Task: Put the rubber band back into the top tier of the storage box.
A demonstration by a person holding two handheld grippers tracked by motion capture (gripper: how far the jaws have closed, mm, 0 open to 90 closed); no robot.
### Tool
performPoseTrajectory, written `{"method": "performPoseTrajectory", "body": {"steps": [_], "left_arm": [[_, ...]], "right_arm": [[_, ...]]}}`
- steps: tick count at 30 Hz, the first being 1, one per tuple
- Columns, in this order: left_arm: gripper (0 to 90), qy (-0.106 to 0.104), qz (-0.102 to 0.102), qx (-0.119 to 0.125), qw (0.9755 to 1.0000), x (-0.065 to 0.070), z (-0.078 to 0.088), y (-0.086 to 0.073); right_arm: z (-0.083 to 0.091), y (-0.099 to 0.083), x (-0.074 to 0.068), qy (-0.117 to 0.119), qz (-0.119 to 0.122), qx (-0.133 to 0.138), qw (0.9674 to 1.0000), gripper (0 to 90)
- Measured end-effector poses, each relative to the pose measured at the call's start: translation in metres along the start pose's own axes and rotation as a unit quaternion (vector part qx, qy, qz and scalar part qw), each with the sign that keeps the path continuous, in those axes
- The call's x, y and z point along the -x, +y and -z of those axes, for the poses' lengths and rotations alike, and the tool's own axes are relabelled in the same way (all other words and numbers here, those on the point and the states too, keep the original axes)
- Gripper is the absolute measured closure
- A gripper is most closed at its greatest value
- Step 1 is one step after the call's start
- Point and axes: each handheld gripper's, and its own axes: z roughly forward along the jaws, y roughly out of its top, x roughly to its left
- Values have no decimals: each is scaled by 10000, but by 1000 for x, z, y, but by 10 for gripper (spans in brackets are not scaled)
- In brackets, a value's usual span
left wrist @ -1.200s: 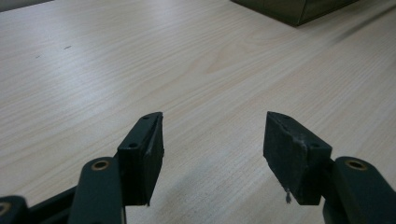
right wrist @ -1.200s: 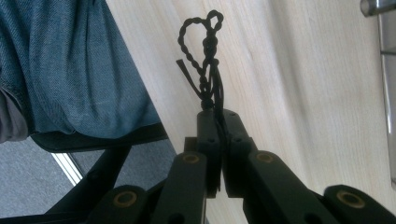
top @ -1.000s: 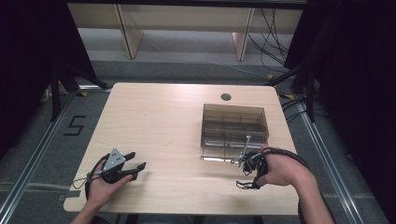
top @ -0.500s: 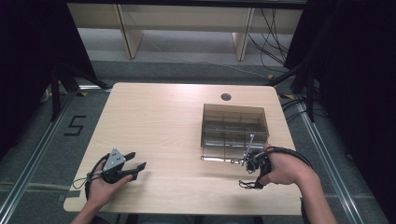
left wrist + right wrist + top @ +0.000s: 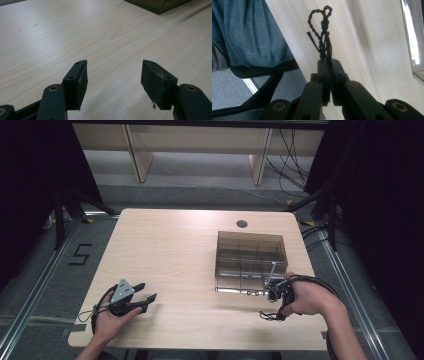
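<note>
Left gripper (image 5: 113, 82) jaws apart over bare wooden table (image 5: 75, 32), box corner (image 5: 160, 5) beyond

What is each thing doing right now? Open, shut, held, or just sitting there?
Left gripper: open, nothing between its jaws, low over the table.
Right gripper: shut on the black cord.
Black cord: braided and knotted, pinched at one end, its loop sticking out past the jaws.
Clear box: sitting on the table, divided into compartments; contents unclear.
</note>
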Motion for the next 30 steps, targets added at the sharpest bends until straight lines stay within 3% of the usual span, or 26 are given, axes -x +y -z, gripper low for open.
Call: {"method": "performPoseTrajectory", "body": {"steps": [6, 7, 8, 10, 13, 15, 16, 17, 24, 25, 26, 28, 30], "left_arm": [[379, -1, 5, 15, 10000, 0, 0, 0], [379, -34, 12, 38, 10000, 0, -1, 0], [379, -6, 4, 20, 10000, 0, 0, 0], [379, -17, 0, 6, 10000, 0, 0, 0], [379, -8, 2, 10, 10000, 0, 0, 0], [379, -44, 21, 35, 10000, -1, -1, 0], [379, -26, 33, 37, 10000, 0, 0, 0], [379, -30, 19, 45, 10000, -1, 0, 0], [379, -19, 23, 36, 10000, -1, 0, 0], [379, 2, 64, 103, 9999, 0, -1, -1], [379, -42, 22, 76, 10000, -1, 0, 0], [380, -14, -11, 59, 10000, -1, 0, 0], [380, 26, 4, 19, 10000, -1, 1, 0]], "right_arm": [[0, -3, 3, 11, 18, 15, 10000, 885], [2, -4, 1, 7, -141, -22, 9999, 886], [1, -5, 5, 31, 35, 40, 10000, 885], [3, -7, 4, 39, -77, 19, 10000, 886], [3, -9, 7, 34, -4, 44, 10000, 885], [4, -10, 6, 28, -134, 7, 9999, 886], [3, -11, 8, 25, 15, 54, 10000, 886], [5, -12, 6, 2, -161, 10, 9999, 886], [10, -16, 8, -35, -72, 66, 9999, 886], [12, -17, 6, -62, -261, 22, 9996, 886], [11, -17, 9, -12, -88, 48, 9999, 886], [12, -19, 8, -32, -233, 49, 9997, 886], [13, -20, 10, -9, -84, 78, 9999, 886]]}}
